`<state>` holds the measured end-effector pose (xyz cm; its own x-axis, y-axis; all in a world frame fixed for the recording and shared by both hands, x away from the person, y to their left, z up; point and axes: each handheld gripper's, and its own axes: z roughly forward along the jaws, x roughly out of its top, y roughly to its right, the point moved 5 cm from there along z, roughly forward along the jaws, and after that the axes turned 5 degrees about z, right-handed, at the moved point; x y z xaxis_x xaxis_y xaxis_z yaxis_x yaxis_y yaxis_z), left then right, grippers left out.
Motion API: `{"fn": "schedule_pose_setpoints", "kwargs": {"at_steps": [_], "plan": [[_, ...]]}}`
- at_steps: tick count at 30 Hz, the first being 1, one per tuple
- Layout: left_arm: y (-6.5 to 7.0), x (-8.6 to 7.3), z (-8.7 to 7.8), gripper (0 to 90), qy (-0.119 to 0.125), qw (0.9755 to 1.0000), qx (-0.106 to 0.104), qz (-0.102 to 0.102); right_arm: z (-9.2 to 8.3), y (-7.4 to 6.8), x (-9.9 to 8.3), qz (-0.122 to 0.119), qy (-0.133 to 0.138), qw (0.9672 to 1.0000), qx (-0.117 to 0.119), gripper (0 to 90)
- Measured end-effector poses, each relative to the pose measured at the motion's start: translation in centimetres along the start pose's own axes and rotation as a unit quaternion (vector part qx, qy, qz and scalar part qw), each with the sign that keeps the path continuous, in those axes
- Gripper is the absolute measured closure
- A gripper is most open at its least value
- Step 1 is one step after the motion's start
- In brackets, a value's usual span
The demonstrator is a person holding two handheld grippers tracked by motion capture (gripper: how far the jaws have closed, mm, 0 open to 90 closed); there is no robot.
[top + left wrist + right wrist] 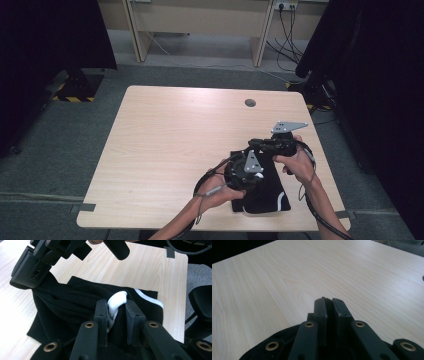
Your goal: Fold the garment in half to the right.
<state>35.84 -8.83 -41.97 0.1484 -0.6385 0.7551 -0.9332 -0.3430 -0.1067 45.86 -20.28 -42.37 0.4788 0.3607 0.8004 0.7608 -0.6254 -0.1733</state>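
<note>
Left hand-held gripper (117,312) clamps my black garment's (65,307) white trim (116,300); right hand-held gripper (329,305) pinches black cloth near the surface's (175,130) front right corner. Folding incomplete.

L gripper (117,312) – jaws pinched on cloth (black w/ white trim) (75,305). R gripper (329,306) – jaws nearly together, gripping cloth too; both hands close.
</note>
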Motion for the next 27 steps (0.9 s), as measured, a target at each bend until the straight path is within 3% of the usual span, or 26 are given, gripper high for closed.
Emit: {"fn": "schedule_pose_setpoints", "kwargs": {"at_steps": [10,17,19,22,27], "plan": [[0.4,0.1,2.6,73.6,-0.009,0.9999,-0.009,-0.006,-0.3,1.5,-1.8,0.009,-0.019,0.9996,-0.020,81.1],[0.8,-0.1,4.3,71.6,-0.009,0.9997,-0.019,-0.010,-0.6,2.3,-2.8,0.011,-0.032,0.9986,-0.041,73.1],[0.9,-0.1,4.4,66.1,-0.001,0.9995,-0.028,-0.012,-0.8,2.4,-2.9,0.014,-0.033,0.9980,-0.052,63.9],[1.1,0.3,3.8,49.3,0.026,0.9987,-0.038,-0.022,-1.1,2.7,-2.9,0.018,-0.039,0.9964,-0.074,51.8],[0.9,0.4,2.1,32.9,0.042,0.9981,-0.028,-0.036,-1.9,2.7,-2.4,0.028,-0.031,0.9945,-0.096,40.6]]}}
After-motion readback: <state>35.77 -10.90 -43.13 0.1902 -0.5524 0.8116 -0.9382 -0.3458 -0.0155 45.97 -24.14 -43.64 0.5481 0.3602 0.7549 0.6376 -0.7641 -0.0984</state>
